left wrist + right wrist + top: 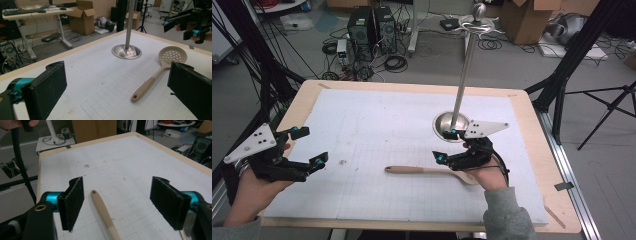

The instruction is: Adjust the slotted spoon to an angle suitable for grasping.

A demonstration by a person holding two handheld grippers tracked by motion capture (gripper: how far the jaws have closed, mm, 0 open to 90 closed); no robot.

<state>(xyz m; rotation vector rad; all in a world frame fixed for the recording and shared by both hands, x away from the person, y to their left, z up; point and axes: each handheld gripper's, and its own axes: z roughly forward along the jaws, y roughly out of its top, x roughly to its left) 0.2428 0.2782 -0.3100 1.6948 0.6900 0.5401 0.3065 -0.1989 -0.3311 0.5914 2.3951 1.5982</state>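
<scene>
Seemingly clear, spoon handle (pixel 103 213) lies between open hand-held gripper (pixel 117 202) pads

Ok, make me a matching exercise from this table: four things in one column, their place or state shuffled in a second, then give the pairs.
Things
1. beige slotted spoon with a wooden-coloured handle
2. shiny steel stand with a round base and tall pole
3. left gripper
4. right gripper

Places or states
A. jaws open over bare mat, at the table's left edge
B. upright, just behind the right hand
C. lying flat on the white gridded mat
D. jaws open on either side of the spoon's handle, not touching it

Pairs: 1-C, 2-B, 3-A, 4-D
</scene>
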